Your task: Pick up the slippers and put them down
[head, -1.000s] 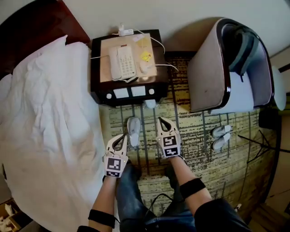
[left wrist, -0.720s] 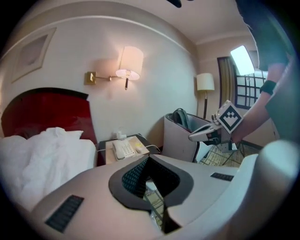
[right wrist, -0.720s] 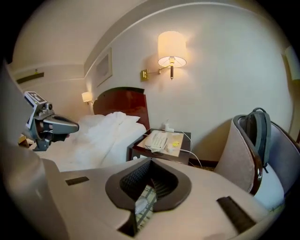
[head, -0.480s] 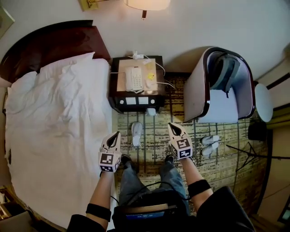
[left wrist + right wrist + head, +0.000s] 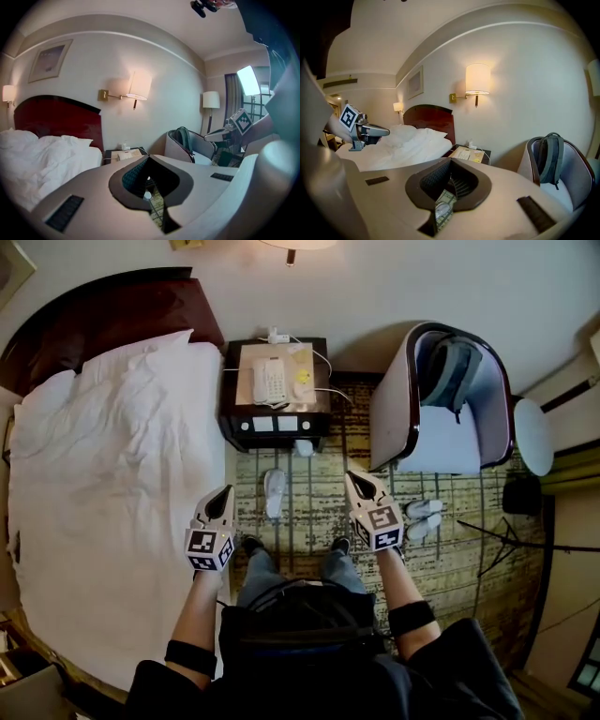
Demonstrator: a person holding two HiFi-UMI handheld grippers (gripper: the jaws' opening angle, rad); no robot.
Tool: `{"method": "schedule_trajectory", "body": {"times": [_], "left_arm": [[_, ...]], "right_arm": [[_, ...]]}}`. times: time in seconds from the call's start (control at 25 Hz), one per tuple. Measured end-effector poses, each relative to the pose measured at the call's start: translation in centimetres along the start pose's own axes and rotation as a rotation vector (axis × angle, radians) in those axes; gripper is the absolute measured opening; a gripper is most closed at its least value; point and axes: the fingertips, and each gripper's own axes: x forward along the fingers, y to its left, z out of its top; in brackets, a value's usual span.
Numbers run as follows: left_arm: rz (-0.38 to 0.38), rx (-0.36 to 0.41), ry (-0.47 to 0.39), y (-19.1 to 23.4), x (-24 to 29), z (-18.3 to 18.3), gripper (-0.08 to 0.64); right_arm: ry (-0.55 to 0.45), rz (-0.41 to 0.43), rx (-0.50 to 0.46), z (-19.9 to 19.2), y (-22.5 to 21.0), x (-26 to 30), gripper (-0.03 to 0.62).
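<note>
Looking down in the head view, I stand on the patterned carpet (image 5: 309, 507) between the bed (image 5: 112, 474) and the armchair (image 5: 441, 418). My left hand-held gripper (image 5: 225, 491) and right hand-held gripper (image 5: 351, 476) are held at my sides, jaws fully together, nothing in either. A single slipper (image 5: 274, 493), white, lies on the carpet between them, just in front of the nightstand (image 5: 274, 427). A pair of slippers (image 5: 422, 518) lies near the armchair's front.

Left gripper view: the left hand-held gripper (image 5: 148, 158) is closed and empty, aimed past the nightstand toward the wall. A strip of carpet shows beneath it.

Right gripper view: the right hand-held gripper (image 5: 451, 161) is likewise closed on nothing. A pale shape below it is likely the single slipper.

To do this well, I judge I should spread the jaws before descending and tip them steeply toward the floor. I would then pinch the slipper's upper band, not its flat sole.
</note>
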Motion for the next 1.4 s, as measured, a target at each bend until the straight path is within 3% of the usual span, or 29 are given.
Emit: {"method": "schedule_trajectory", "body": {"times": [0.32,1.4], "left_arm": [[0.006,-0.050,0.008,-0.7,-1.4,-1.0,0.000],[-0.016,-0.004,0.016,-2.2,-0.9,-1.0,0.000]], "right_arm": [[0.015,-0.021,0.051,-2.0,0.0,-2.4,0.002],[0.017,-0.004,0.075,-2.3,0.1,-2.5,0.002]]}}
